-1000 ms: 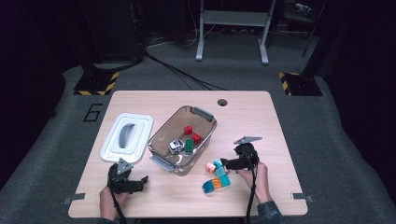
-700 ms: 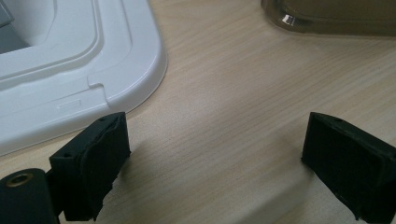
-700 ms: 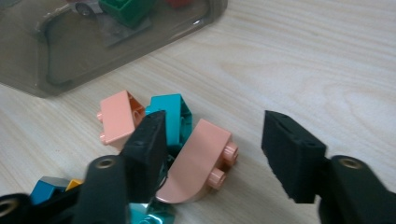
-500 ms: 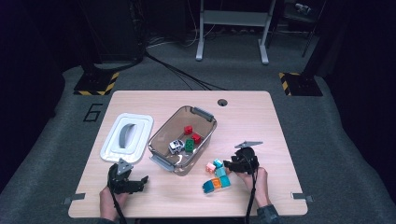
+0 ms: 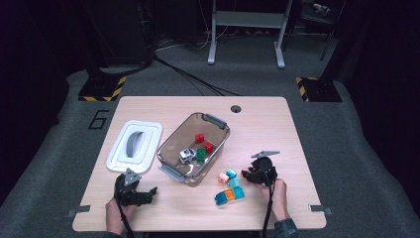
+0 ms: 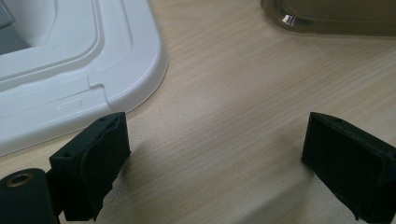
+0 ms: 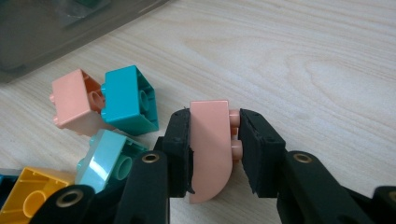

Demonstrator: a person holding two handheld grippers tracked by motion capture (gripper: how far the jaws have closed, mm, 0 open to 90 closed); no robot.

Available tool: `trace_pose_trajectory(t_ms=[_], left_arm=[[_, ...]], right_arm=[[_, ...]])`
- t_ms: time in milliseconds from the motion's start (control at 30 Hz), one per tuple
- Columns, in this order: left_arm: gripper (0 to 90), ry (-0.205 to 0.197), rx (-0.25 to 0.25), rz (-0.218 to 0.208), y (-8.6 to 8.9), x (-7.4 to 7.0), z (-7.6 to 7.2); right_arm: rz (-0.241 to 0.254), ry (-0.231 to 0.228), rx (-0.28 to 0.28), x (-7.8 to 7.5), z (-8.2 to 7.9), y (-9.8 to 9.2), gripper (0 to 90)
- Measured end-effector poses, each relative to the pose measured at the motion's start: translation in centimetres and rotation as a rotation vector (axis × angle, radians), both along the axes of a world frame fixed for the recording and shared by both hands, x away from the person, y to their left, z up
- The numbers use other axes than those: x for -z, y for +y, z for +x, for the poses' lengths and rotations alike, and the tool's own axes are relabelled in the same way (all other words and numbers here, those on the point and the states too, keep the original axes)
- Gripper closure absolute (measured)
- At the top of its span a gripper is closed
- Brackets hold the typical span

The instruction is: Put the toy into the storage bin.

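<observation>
In the high view, a clear bin [image 5: 173, 148] holding red and green bricks is seen mid-table, a white lid [image 5: 134, 146] to its left, and loose bricks [image 5: 229, 186] just beside the right gripper [image 5: 247, 174]; the left gripper [image 5: 143, 191] is held near the front edge. In the left gripper view, the jaws are spread wide above bare wood, the lid [image 6: 70, 70] close by. In the right gripper view, a pink curved brick [image 7: 210, 149] is clamped between the jaws, beside a teal brick [image 7: 130, 99].

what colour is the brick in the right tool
Pale pink brick, clearest in the right gripper view.
</observation>
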State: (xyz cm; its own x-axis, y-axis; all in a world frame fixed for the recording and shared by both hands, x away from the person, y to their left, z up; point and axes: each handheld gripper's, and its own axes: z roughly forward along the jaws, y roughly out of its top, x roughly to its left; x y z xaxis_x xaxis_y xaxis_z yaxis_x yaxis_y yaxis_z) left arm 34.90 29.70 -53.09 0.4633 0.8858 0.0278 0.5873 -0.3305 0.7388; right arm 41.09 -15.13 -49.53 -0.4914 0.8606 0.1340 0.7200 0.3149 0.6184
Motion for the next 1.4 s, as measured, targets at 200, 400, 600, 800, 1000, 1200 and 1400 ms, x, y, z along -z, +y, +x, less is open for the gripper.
trace_pose_trajectory(t_ms=[200,400,600,800,1000,1200,1400], left_arm=[[7.3,0.000,0.000,-0.002,0.0,0.0,0.0],[7.3,0.000,-0.001,-0.001,0.0,0.0,0.0],[7.3,0.001,-0.001,-0.002,0.0,0.0,0.0],[7.3,0.010,0.006,-0.005,0.0,0.0,0.0],[7.3,0.015,0.009,-0.004,0.1,-0.1,0.0],[7.3,0.015,0.010,-0.005,0.1,-0.1,0.0],[7.3,0.014,0.010,-0.006,0.1,-0.1,0.0]], right_arm=[[0.006,-0.019,0.006,-0.3,0.0,-0.1,66.2],[0.019,-0.053,0.005,-1.3,0.2,-0.2,66.2],[0.022,-0.095,-0.014,-2.4,0.5,-0.2,66.2],[0.030,-0.112,-0.020,-3.5,0.9,0.2,66.2],[0.034,-0.125,-0.033,-4.6,1.2,0.4,66.2],[0.037,-0.150,-0.036,-5.7,1.5,0.7,66.2],[0.041,-0.162,-0.037,-6.7,1.9,1.0,66.2]])
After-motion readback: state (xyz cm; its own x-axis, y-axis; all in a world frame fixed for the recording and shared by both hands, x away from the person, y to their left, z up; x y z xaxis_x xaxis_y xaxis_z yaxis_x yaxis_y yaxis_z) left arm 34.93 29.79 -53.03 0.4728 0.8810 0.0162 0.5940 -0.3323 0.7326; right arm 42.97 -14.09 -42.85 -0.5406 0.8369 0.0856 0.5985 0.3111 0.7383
